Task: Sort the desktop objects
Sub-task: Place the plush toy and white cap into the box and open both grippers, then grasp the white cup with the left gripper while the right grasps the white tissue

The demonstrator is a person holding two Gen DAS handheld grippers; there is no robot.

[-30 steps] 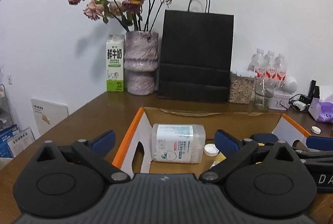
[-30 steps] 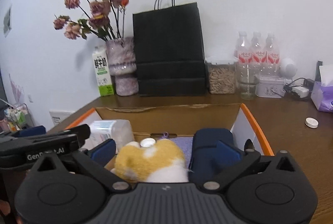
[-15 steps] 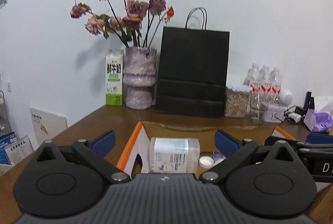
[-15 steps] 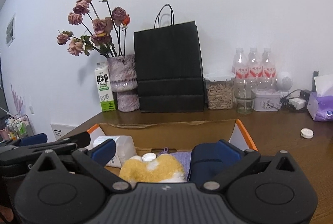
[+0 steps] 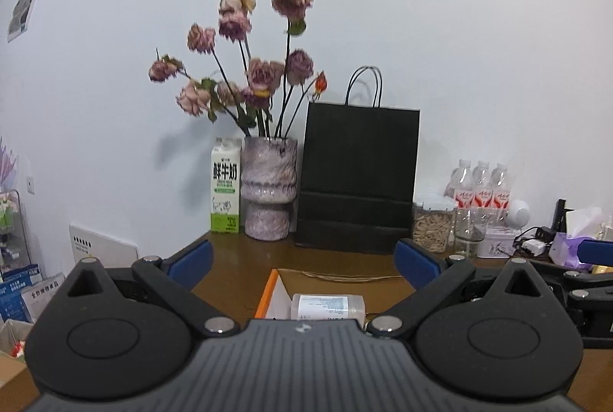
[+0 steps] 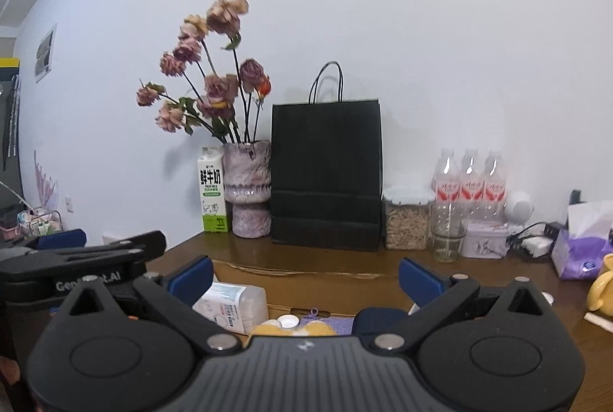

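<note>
My left tool (image 5: pixel 304 256) and right tool (image 6: pixel 306 272) both gape wide, holding nothing. The clear cotton-swab box (image 6: pixel 233 304) lies on its side inside the cardboard box (image 5: pixel 268 291), long axis crosswise, left of the yellow plush (image 6: pixel 291 329) and white cap (image 6: pixel 286 320).

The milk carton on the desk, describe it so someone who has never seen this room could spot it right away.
Find the tall black paper bag standing against the white wall at the back of the desk. Immediately left of it is a mottled purple vase of dried roses, and the milk carton stands on the vase's left. It is the only white gabled box there, with a green base.
</note>
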